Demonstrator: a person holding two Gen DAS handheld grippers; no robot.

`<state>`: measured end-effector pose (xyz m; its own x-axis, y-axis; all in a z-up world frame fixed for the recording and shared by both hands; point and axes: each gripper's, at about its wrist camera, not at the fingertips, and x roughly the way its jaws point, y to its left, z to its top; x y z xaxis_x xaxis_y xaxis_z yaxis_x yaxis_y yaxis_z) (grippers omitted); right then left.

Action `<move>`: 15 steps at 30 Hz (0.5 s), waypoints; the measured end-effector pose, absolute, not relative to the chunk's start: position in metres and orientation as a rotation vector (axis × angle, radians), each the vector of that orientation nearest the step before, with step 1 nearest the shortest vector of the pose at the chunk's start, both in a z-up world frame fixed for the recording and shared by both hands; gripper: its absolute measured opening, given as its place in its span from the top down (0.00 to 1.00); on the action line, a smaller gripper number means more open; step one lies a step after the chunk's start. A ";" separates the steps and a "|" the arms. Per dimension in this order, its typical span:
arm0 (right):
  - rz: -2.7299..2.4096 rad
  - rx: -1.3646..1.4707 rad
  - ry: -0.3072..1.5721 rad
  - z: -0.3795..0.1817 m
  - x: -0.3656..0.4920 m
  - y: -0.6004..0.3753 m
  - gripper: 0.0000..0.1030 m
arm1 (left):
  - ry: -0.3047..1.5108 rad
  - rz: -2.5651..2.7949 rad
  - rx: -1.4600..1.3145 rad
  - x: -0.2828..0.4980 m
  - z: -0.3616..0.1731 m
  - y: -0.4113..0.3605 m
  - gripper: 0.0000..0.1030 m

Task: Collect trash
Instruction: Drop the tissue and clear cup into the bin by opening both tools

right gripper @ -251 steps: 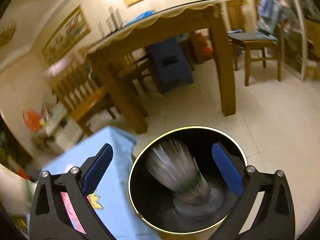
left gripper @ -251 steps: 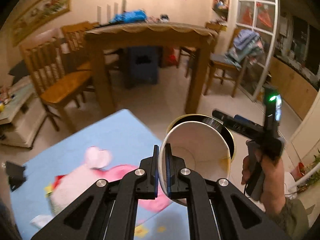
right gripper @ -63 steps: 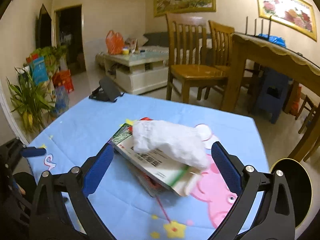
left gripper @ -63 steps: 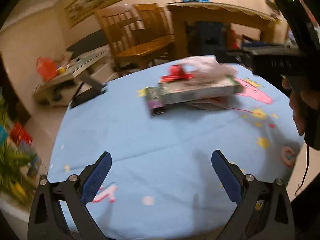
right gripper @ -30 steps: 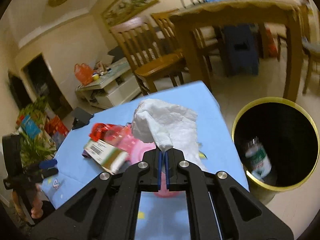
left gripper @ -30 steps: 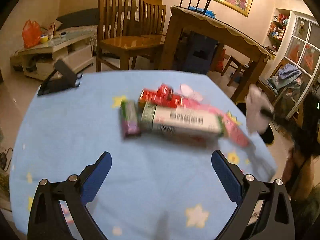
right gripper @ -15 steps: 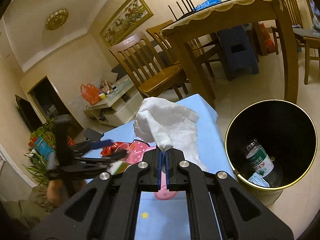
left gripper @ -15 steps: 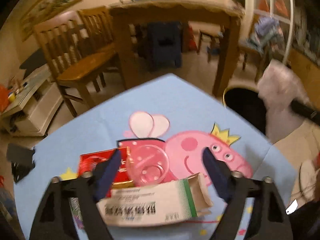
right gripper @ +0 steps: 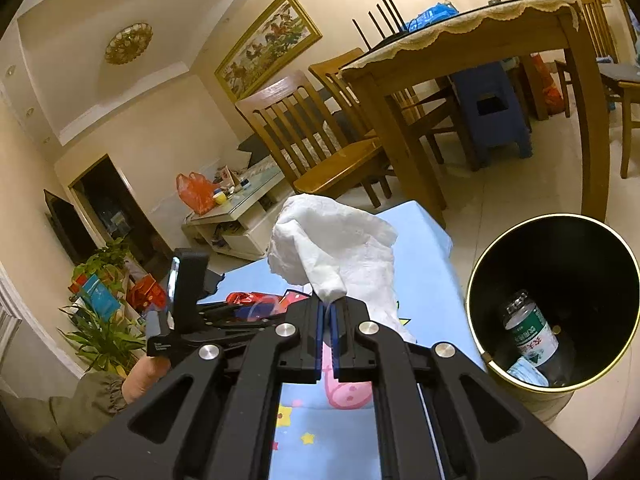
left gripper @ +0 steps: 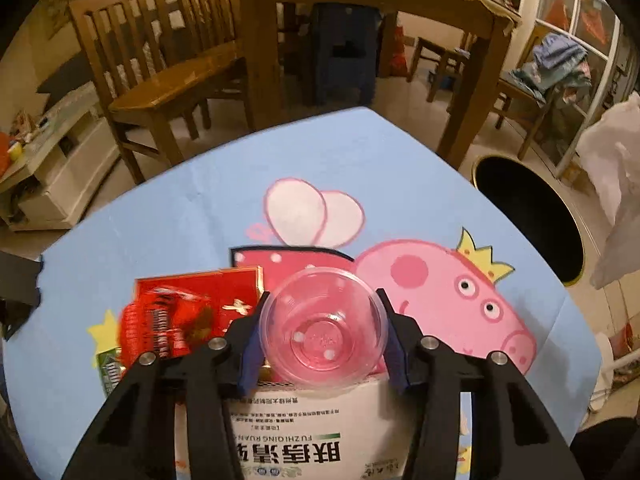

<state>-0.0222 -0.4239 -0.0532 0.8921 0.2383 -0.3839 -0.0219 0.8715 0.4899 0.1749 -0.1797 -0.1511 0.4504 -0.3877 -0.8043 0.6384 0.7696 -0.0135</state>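
A clear plastic cup stands upright on a white box with green print. My left gripper points down around it. Its jaws are closing, and the blue pads reach the cup's two sides. A red packet and a green wrapper lie left of the cup. My right gripper is shut on a crumpled white tissue, held in the air above the table's edge. The black bin with a gold rim stands on the floor to its right, with a bottle inside.
The low table wears a blue cartoon-pig cloth. The bin stands off its right corner. Wooden chairs and a tall dining table stand beyond. A person's hand holds the left gripper's handle, and houseplants stand at the far left.
My left gripper swung across the table, came down over the clear cup and narrowed its jaws around it. My right gripper stayed shut on the tissue and rose a little beside the bin.
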 end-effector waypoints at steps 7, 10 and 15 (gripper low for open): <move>0.087 0.500 0.435 -0.051 -0.030 -0.438 0.96 | 0.779 -0.643 0.148 0.148 -0.099 -0.162 0.54; 0.004 0.475 0.454 -0.052 -0.033 -0.451 0.96 | 0.780 -0.679 0.166 0.135 -0.096 -0.175 0.54; -0.115 0.545 0.458 -0.061 -0.035 -0.497 0.96 | 0.797 -0.718 0.170 0.117 -0.098 -0.197 0.54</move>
